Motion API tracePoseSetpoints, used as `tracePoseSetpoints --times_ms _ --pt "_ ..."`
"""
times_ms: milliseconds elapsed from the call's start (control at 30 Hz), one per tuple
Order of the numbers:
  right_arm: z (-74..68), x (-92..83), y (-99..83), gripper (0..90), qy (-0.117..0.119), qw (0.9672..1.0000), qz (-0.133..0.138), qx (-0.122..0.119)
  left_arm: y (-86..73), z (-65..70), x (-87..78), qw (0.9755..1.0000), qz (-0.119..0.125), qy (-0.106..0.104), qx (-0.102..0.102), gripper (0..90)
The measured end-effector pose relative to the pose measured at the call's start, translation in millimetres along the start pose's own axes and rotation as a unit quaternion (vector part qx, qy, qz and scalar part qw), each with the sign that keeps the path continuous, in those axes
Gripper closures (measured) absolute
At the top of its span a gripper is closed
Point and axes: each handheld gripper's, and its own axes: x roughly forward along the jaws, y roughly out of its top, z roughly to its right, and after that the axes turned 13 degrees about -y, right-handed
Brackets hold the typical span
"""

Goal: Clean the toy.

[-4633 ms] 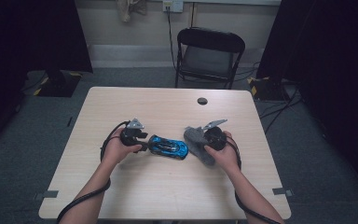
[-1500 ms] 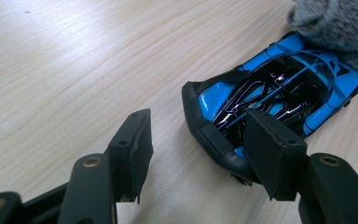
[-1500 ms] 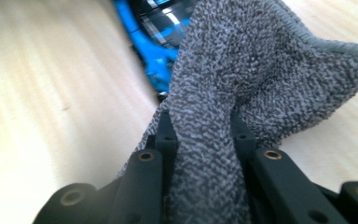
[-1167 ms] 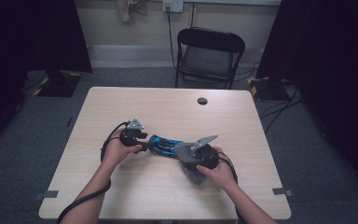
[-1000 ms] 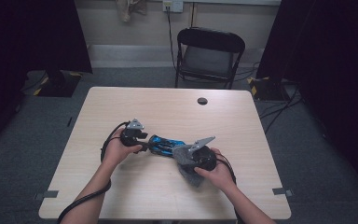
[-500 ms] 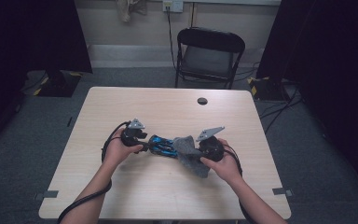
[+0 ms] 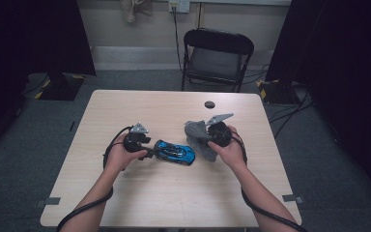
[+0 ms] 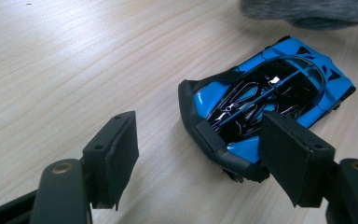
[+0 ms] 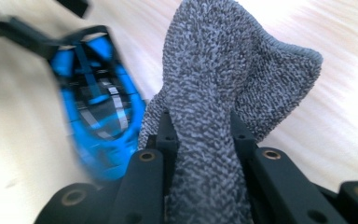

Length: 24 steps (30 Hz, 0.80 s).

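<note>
On the table [image 7: 270, 193] sits a glossy blue-and-black toy car [image 8: 265, 100].

Blurred toy car [image 9: 98, 107] beside cloth [image 9: 223, 93]

Between our left claw [image 8: 198, 154] pads [image 8: 116, 156]: car [image 8: 265, 105], glossy blue and black plastic, smooth, reflections on canopy. Pads matt black, foam-like; arms matt black plastic, brass-looking rivets. Clamped in our right claw [image 9: 204, 140]: cloth [image 9: 223, 79], grey knit, rough, nubby, matt. Under both claws: table [image 7: 174, 193], pale wood grain, smooth, faint sheen.
</note>
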Motion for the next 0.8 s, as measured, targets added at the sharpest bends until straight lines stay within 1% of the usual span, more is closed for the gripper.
tracePoseSetpoints --times_ms 33,67,133,200,233,267,300,333,433,467,500,567,633,700,767,800 --pt "0.5 4.2 2.2 73.3 -0.004 1.0 -0.001 -0.003 -0.2 1.0 0.9 1.0 0.0 -0.001 -0.001 28.7" --pt "1.1 8.6 4.3 73.3 -0.004 1.0 0.001 -0.005 -0.6 2.0 1.8 1.0 -0.001 -0.004 0.0 28.7" --pt "1.8 16.6 8.1 73.2 -0.009 0.9999 -0.001 -0.005 -1.4 3.9 3.3 1.0 0.003 -0.009 -0.002 29.0" --pt "1.5 25.0 10.6 73.2 -0.003 1.0 0.003 -0.002 -1.4 4.9 3.8 0.9999 0.004 -0.01 -0.001 29.3" --pt "1.5 25.0 10.6 73.2 -0.003 1.0 0.003 -0.002 -1.4 4.9 3.8 0.9999 0.004 -0.01 -0.001 29.4" --pt "-0.1 34.2 12.0 73.2 0.005 1.0 0.006 -0.003 -1.6 4.7 3.8 0.9999 0.006 -0.011 -0.001 30.0" --pt "-0.9 37.3 12.2 73.2 0.01 0.9999 0.009 -0.005 -2.0 4.4 3.7 0.9999 0.006 -0.012 -0.001 30.6" --pt "-2.4 40.8 12.4 73.2 0.009 0.9999 0.008 -0.007 -2.2 4.4 3.6 0.9999 0.007 -0.013 -0.004 30.9" --pt "-7.9 49.9 11.9 73.2 0.008 0.9998 0.0 -0.02 -2.7 4.2 3.7 0.9998 0.009 -0.015 0.0 35.3" --pt "-9.2 52.0 11.2 73.2 0.009 0.9997 -0.003 -0.021 -3.3 4.2 4.6 0.9998 0.012 -0.014 -0.002 36.3" --pt "-10.3 53.5 10.3 73.2 0.015 0.9997 -0.003 -0.02 -3.6 3.9 4.9 0.9998 0.012 -0.015 -0.001 38.1" --pt "-12.1 55.0 8.7 73.2 0.016 0.9996 -0.006 -0.023 -3.9 3.7 5.8 0.9998 0.014 -0.015 -0.002 39.2" --pt "-12.6 55.4 8.0 73.2 0.019 0.9995 -0.008 -0.025 -4.0 3.7 6.4 0.9998 0.014 -0.017 0.0 43.0" --pt "-13.5 55.8 6.4 73.2 0.021 0.9994 -0.011 -0.026 -3.7 4.0 8.4 0.9998 0.013 -0.015 0.004 43.9" --pt "-14.2 55.8 4.4 73.1 0.026 0.9994 -0.011 -0.022 -2.2 4.8 9.7 0.9998 0.011 -0.018 0.006 45.3" --pt "-15.5 55.5 2.8 73.1 0.029 0.9993 -0.012 -0.023 -0.9 5.8 10.3 0.9998 0.007 -0.016 0.012 45.3"
